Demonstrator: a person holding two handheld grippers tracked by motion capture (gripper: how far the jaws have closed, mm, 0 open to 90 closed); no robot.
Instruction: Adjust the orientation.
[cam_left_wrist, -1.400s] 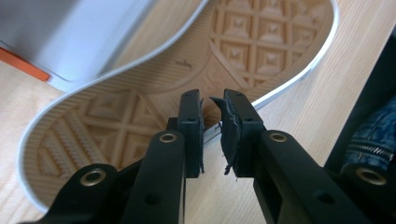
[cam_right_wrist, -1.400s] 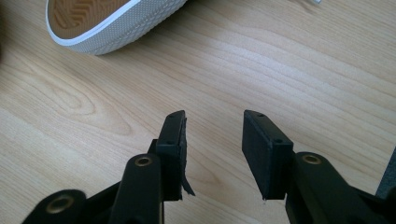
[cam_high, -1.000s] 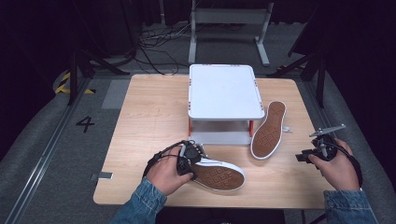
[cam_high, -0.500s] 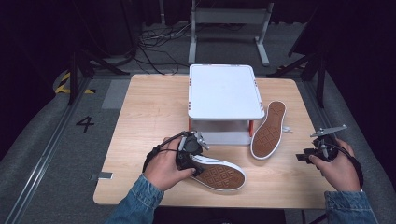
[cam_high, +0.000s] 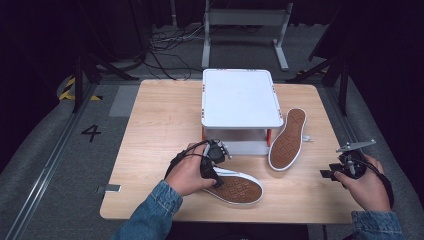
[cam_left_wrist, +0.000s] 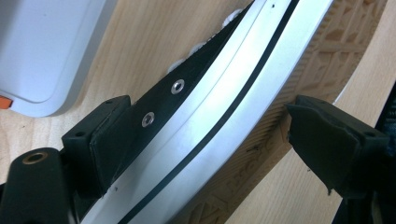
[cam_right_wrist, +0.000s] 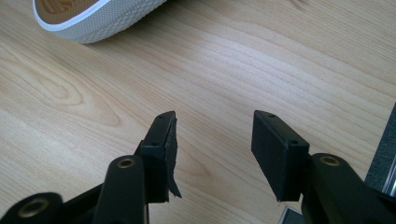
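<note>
A black shoe with a white rim and tan sole (cam_high: 235, 187) lies on its side near the table's front edge. My left gripper (cam_high: 215, 175) straddles its heel end. In the left gripper view the shoe (cam_left_wrist: 224, 93) runs between the jaws of that gripper (cam_left_wrist: 208, 107), which have just been opening. One pad rests by the black canvas and the other stands just off the sole. A second shoe (cam_high: 287, 140) leans sole-out against the white stand (cam_high: 241, 97). My right gripper (cam_high: 330, 174) hovers at the table's right front; its jaws (cam_right_wrist: 215, 121) have just been opening over bare wood.
The white stand (cam_left_wrist: 42, 46) sits just beyond the left gripper. A shoe's white rubber end (cam_right_wrist: 93, 18) lies ahead of the right gripper. The wooden table (cam_high: 160, 125) has bare room on its left half. Dark floor with cables surrounds it.
My left hand has shifted slightly to the right beside the near shoe, which stays where it lay. The right hand has kept still.
</note>
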